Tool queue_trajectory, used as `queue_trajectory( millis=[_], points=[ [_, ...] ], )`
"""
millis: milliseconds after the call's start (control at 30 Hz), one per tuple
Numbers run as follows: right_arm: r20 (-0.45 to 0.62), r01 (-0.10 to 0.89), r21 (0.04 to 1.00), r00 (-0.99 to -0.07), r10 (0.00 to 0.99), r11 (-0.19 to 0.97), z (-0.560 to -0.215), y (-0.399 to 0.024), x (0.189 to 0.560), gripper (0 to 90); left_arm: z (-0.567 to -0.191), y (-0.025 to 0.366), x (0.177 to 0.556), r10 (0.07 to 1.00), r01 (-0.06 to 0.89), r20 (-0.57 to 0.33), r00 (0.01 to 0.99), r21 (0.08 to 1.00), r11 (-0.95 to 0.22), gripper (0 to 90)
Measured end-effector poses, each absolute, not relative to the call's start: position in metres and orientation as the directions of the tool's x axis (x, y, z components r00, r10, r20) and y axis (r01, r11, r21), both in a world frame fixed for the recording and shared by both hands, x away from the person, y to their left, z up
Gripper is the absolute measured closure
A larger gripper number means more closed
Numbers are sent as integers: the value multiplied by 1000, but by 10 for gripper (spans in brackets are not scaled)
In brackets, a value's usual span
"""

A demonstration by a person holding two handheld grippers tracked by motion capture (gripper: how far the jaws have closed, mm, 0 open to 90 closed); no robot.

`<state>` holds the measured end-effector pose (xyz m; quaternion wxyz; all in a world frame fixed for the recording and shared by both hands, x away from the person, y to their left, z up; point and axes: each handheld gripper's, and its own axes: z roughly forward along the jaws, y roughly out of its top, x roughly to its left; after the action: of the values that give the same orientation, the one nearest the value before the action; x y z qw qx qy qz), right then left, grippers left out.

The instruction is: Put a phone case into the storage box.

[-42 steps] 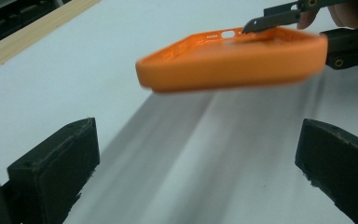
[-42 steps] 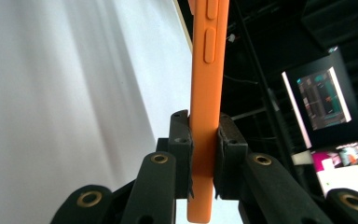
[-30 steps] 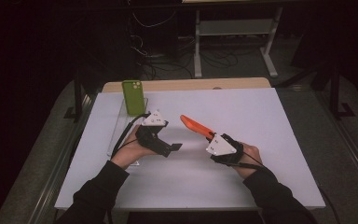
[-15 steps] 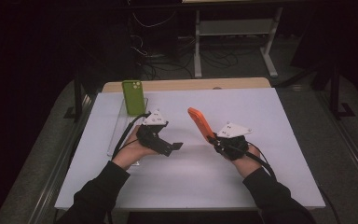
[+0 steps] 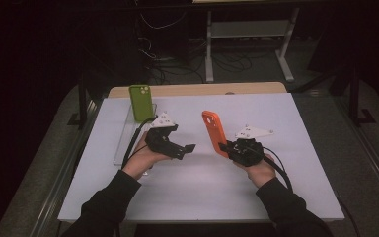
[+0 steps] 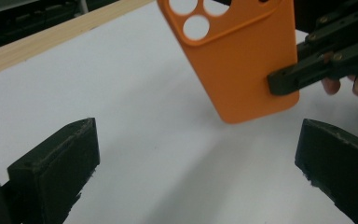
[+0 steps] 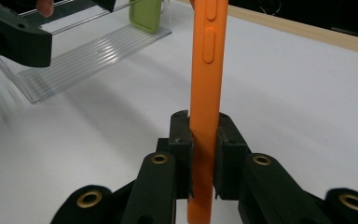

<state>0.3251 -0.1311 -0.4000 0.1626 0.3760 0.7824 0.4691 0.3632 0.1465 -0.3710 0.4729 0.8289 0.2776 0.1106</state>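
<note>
Right gripper (image 5: 225, 146): fingers clamped on the lower end of the orange phone case (image 5: 214, 131), one pad on each face, seen edge-on in the right gripper view (image 7: 204, 93) with its side buttons above the grip. Compared with a second ago, the case has swung from a flat, leftward-pointing slant to nearly upright above the fingers, its back now turned toward the left gripper. The hand itself has barely shifted; the change is mostly a turn of the wrist.

Left gripper (image 5: 190, 147): fingers apart, nothing between them, unmoved over the same second. In its own view the case (image 6: 242, 60) hangs just beyond the open fingers, camera holes uppermost, clear of the white tabletop (image 6: 135, 116).

Farther off, beyond the left gripper: clear ribbed stand (image 5: 128, 129) with a green phone case (image 5: 141, 101) propped at its far end.

Judgement: raising the case on end looks like preparation for slotting it into the stand beside the green one, or for a handover to the open left fingers. It is not yet in the stand.
</note>
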Motion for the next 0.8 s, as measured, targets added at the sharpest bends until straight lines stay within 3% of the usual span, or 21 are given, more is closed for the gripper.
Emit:
queue_trajectory(
  millis=[800],
  points=[
    [139, 438, 863, -685, 715, 252, -396, -111, 324, 783, -359, 123, 374, 564, 359, -142, 814, 885, -295, 0]
  ],
)
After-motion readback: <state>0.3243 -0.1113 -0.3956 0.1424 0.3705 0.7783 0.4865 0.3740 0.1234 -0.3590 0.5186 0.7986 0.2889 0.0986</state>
